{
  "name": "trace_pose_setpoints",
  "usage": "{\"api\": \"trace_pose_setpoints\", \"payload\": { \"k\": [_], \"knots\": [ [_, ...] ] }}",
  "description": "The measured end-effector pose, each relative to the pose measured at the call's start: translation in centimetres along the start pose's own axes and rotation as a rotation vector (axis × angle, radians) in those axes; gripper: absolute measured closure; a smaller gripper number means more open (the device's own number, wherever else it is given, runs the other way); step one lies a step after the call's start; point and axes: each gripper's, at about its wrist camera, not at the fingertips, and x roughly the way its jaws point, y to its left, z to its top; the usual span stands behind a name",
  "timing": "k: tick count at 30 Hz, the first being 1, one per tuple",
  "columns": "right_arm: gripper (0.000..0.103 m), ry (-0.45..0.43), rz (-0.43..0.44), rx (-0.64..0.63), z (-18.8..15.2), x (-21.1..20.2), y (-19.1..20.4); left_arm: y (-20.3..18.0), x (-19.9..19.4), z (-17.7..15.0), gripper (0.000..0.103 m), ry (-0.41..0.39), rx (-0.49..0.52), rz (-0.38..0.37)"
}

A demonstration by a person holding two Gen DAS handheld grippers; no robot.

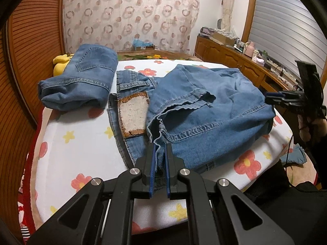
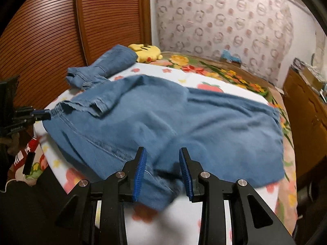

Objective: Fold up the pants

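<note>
Left gripper (image 1: 160,149): near edge of the bed, black fingers with blue pads pinched tight on a frayed hem strip of the jeans (image 1: 204,118); denim threads run down between the pads.

Right gripper (image 2: 162,159): near edge of the bed, fingers spread wide apart, blue pads on either side of a denim fold without clamping it. In the left wrist view it sits at the right edge of the jeans (image 1: 271,99), and whether it touches the cloth there I cannot tell.

Jeans: mid-blue denim, lying partly folded across the middle of the flowered sheet (image 1: 81,138); one leg end doubled back over the body, hem rumpled and open. Waistband (image 1: 132,86) to the left, with a worn leather patch (image 1: 133,115), brown border, pale centre, facing up.

Folded jeans (image 1: 81,81): second pair, compact bundle, far left of the sheet, just beside the waistband.

Yellow plush toy (image 2: 146,52): behind the folded bundle, at the far left.

Floral blanket (image 2: 214,69): beyond the sheet, far side.

Slatted wooden door (image 2: 51,30): left.

Patterned curtain (image 1: 132,14): far wall.

Wooden cabinet (image 1: 235,61): far right, cluttered top.
</note>
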Motion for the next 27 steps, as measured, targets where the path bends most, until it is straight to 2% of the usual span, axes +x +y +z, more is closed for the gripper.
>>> {"api": "trace_pose_setpoints", "payload": {
  "k": [8, 16, 20, 24, 27],
  "knots": [
    [0.069, 0.027, 0.029, 0.021, -1.6, -0.6, 1.8, -0.1, 0.4, -0.2, 0.094, 0.013, -0.002, 0.005],
    [0.069, -0.02, 0.075, 0.027, -3.2, -2.2, 0.9, -0.1, 0.9, -0.5, 0.094, 0.026, -0.006, 0.004],
    [0.069, 0.001, 0.078, 0.002, -3.7, -1.2, 1.0, -0.1, 0.9, -0.6, 0.094, 0.025, -0.008, 0.003],
    [0.088, 0.022, 0.088, -0.004, -3.9, -0.9, 1.1, -0.1, 0.9, -0.6, 0.094, 0.024, -0.006, 0.003],
    [0.093, 0.017, 0.096, -0.008, -3.8, -1.6, 1.2, -0.2, 0.6, -0.6, 0.094, 0.011, -0.004, 0.004]
  ]
}}
